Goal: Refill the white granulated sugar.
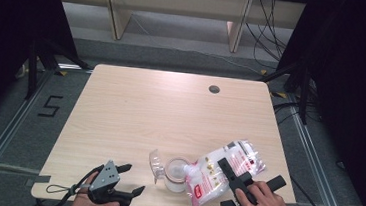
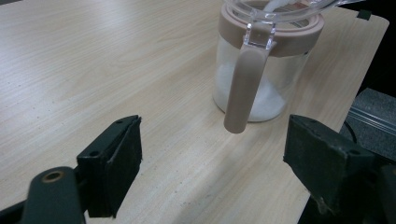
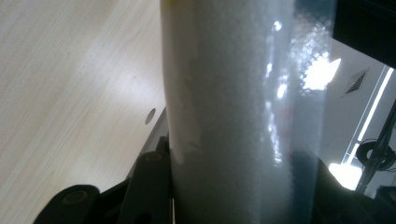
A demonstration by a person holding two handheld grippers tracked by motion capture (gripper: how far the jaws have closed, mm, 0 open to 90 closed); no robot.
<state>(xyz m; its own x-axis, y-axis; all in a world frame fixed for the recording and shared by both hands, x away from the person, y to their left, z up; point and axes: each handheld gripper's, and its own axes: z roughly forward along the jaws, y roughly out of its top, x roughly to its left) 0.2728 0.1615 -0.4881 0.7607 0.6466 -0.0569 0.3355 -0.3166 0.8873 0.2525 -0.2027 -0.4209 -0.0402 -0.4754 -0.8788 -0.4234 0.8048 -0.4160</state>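
A pale wooden table (image 1: 135,109) has a round cable hole (image 1: 214,89) near its far edge. Beyond it stand wooden furniture legs (image 1: 117,14); floor tape (image 1: 50,106) lies left.

A black "5" (image 1: 50,106) is marked on the grey floor (image 1: 27,134) left of the table, seen in the high view. The bag (image 1: 225,172) carries red and pink print, too small to read. No other text is legible.

I see a light wood bench (image 1: 170,107) with a cable hole (image 1: 214,89) | grey floor (image 1: 9,118) marked "5" (image 1: 50,106) | black curtains (image 1: 8,17) both sides | pale furniture (image 1: 179,7) behind, cables (image 1: 270,25) trailing.
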